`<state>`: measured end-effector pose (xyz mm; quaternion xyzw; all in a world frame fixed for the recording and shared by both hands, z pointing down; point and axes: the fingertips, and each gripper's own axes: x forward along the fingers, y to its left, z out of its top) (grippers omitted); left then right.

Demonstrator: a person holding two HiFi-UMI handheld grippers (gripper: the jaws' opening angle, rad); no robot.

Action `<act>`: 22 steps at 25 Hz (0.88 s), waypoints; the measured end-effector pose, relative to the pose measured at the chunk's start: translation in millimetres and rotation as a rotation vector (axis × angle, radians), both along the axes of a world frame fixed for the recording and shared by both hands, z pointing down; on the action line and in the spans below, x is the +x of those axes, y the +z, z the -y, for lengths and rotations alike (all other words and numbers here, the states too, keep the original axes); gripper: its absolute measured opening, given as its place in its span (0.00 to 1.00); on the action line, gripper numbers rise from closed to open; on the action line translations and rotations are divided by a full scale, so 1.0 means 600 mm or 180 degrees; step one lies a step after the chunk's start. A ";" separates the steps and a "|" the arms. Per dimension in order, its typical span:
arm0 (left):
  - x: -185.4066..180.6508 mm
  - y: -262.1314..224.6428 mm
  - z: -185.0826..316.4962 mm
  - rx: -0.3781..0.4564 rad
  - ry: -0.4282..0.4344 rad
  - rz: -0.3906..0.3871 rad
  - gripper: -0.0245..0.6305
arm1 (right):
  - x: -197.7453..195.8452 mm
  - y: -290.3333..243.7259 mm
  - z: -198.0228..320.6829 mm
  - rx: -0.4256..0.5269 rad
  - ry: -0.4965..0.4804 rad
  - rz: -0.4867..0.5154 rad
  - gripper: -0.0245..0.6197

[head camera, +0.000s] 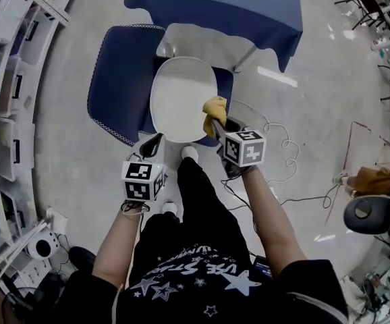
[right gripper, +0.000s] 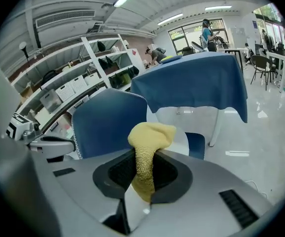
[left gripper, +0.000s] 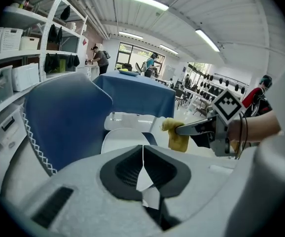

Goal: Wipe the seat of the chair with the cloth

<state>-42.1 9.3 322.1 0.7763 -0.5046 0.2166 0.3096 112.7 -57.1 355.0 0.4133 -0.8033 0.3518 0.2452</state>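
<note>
Black tee [head camera: 202, 275], white stars and lettering. Black trousers [head camera: 198, 201], white shoes [head camera: 189, 152]. Dark band [head camera: 134, 208] on left wrist. Left gripper [head camera: 154, 142], right gripper [head camera: 216, 125]: grey-bodied, black pads [left gripper: 127, 169], white cubes [head camera: 143, 179] with black square markers.

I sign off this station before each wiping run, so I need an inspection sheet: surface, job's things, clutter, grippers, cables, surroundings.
Surface: white round plastic chair seat; blue fabric backrest at its left in the head view.
Job's things: yellow knitted cloth at the seat's right rim; whether it touches the seat cannot be told.
Clutter: nothing seen on the seat.
Grippers: right gripper shut on the cloth; left gripper shut, empty, by the seat's near edge.
Cables: white cable looped on the grey floor right of the chair.
Surroundings: table under a blue cloth beyond the chair; shelves with storage bins at left.
</note>
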 end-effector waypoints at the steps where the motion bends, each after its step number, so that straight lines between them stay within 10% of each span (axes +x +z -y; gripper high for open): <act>1: 0.001 0.014 0.019 -0.0030 -0.0022 0.0030 0.07 | -0.003 0.014 0.022 -0.0025 -0.0038 0.0005 0.15; 22: -0.040 0.265 0.232 -0.0402 -0.0329 0.0135 0.07 | -0.203 0.297 0.305 -0.0237 -0.0538 0.0110 0.15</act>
